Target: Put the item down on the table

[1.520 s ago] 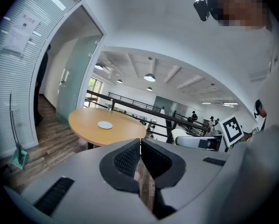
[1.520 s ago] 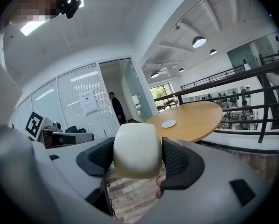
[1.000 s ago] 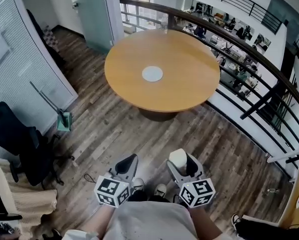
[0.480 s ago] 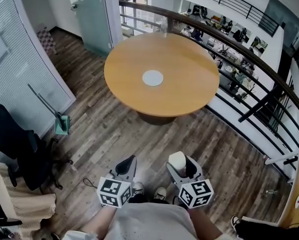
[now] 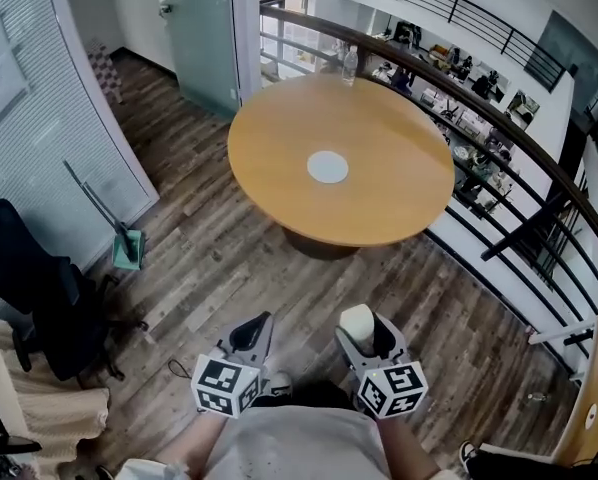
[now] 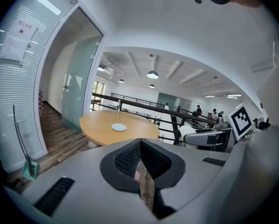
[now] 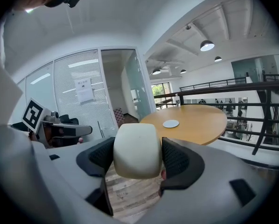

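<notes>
1. Wood-plank floor [image 5: 239,258] stretches out between me and the round table [image 5: 379,118]. The table stands well ahead of both my grippers, so I'm nowhere near over it yet.
2. Right gripper [image 5: 363,328]: jaws clamped on the cream, rounded item [image 5: 355,316], one dark pad pressing each flank. Its pale top pokes out past the tips. So the task's thing is here in my right grip, up over the floor close to my body, not on the table.
3. Left gripper [image 5: 254,330]: jaws pressed together, nothing between them. It hangs just beside the right one, idle.
4. First job, I reckon, is to close the gap: step up to the near rim with the grip firm and the item level.
5. Landing spot: I'd pick the bare wood between the near rim and the white disc [image 5: 328,166] at the centre. That stays well clear of the bottle [image 5: 349,63] at the far edge by the railing [image 5: 499,118].
6. Lower until the underside rests on the wood before parting the jaws. The edges look rounded, so I judge a drop could set it rocking or rolling.
7. Then ease the jaws apart and draw straight back, so neither pad drags it along.
</notes>
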`<state>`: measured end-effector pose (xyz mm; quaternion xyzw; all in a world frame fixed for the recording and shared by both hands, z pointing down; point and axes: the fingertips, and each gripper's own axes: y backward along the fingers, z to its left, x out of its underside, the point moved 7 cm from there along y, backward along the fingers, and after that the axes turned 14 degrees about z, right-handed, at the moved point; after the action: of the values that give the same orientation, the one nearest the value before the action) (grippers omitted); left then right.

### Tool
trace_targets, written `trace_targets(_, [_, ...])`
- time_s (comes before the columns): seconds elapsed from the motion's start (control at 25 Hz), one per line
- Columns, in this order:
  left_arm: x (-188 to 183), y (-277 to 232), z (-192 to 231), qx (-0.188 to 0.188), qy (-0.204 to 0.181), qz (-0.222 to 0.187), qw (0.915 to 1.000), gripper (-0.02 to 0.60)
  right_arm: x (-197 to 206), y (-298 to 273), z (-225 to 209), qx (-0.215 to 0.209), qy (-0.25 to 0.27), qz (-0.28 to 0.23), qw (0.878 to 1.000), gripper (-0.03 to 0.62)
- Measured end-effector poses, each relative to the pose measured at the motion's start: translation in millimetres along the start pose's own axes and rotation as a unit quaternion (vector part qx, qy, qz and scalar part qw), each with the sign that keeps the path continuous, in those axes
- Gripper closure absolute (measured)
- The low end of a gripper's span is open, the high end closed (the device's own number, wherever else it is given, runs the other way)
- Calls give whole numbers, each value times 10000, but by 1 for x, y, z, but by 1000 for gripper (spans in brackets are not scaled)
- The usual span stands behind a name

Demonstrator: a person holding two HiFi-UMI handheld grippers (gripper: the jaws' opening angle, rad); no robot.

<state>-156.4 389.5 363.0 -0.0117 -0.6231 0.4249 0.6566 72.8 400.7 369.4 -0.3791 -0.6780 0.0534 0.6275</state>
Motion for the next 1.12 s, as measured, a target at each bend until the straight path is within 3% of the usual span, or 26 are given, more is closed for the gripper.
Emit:
trace_targets(0.32, [-5, -16, 16, 265, 50, 18, 9996, 560, 1, -17, -4, 73, -135, 93, 9998, 278])
trace_targets(0.64, [-34, -73, 43, 267, 89, 108, 9995, 560, -26, -74, -44, -93, -153, 114, 9998, 278])
trace_targets(1.12, [-161, -228, 77, 264, 159, 75, 9995, 560, -139, -178, -173, -394, 62, 217, 9990, 278])
